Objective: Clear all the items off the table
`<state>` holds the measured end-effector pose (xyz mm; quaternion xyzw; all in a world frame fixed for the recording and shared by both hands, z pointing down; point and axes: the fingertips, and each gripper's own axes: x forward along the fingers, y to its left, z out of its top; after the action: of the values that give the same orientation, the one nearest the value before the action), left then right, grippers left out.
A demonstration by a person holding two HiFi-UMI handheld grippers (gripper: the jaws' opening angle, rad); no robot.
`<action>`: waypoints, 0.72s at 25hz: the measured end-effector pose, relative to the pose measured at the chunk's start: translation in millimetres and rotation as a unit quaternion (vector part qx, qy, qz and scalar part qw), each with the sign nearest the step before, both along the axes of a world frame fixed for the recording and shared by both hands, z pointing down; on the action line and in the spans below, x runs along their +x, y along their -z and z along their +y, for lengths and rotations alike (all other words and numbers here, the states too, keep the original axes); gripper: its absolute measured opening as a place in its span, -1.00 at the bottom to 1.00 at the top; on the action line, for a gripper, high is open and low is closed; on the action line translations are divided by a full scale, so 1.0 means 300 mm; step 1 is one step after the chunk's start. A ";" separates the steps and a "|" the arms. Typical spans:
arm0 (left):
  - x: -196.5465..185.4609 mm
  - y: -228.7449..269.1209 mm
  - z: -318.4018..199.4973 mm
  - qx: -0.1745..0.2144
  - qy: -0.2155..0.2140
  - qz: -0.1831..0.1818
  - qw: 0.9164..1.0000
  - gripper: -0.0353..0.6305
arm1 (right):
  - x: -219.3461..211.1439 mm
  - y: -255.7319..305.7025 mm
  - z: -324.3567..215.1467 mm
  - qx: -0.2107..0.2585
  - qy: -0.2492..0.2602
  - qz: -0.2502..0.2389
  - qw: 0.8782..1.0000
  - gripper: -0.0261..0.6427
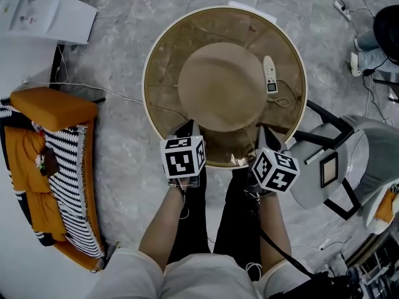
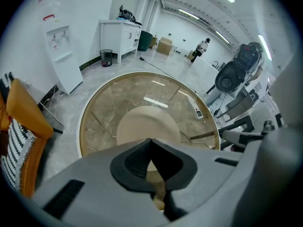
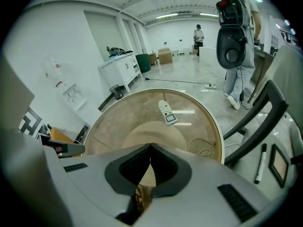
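Observation:
A tan felt hat [image 1: 221, 86] lies in the middle of the round glass table [image 1: 151, 108]. To the right of the hat is a white handheld device with a small screen [image 1: 269, 73], and below it a thin looped cord [image 1: 283, 99]. My left gripper [image 1: 186, 129] is at the table's near edge by the hat's left brim, with its jaws shut. My right gripper [image 1: 264, 133] is at the near edge by the hat's right brim, also shut. In both gripper views the hat [image 2: 147, 124] [image 3: 158, 129] lies just beyond the closed tips [image 2: 151, 140] [image 3: 150, 145]. Neither gripper holds anything that I can see.
An orange and striped seat [image 1: 56, 167] stands on the floor at the left. A grey chair [image 1: 349, 161] is close to the table's right side. A white cabinet [image 1: 47, 14] is at the top left, and a thin cable [image 1: 93, 89] runs across the floor.

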<state>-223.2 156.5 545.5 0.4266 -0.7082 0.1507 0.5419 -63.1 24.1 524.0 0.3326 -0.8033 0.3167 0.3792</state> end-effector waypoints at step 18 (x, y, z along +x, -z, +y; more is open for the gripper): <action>0.200 -0.065 -0.402 0.022 -0.077 0.035 0.996 -0.87 | 0.172 -0.038 -0.237 0.002 -0.063 0.013 0.998 -0.85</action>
<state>-163.3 35.8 564.9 0.4965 -0.6570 0.1613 0.5439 -11.6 -47.0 535.5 0.3875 -0.7761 0.3340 0.3687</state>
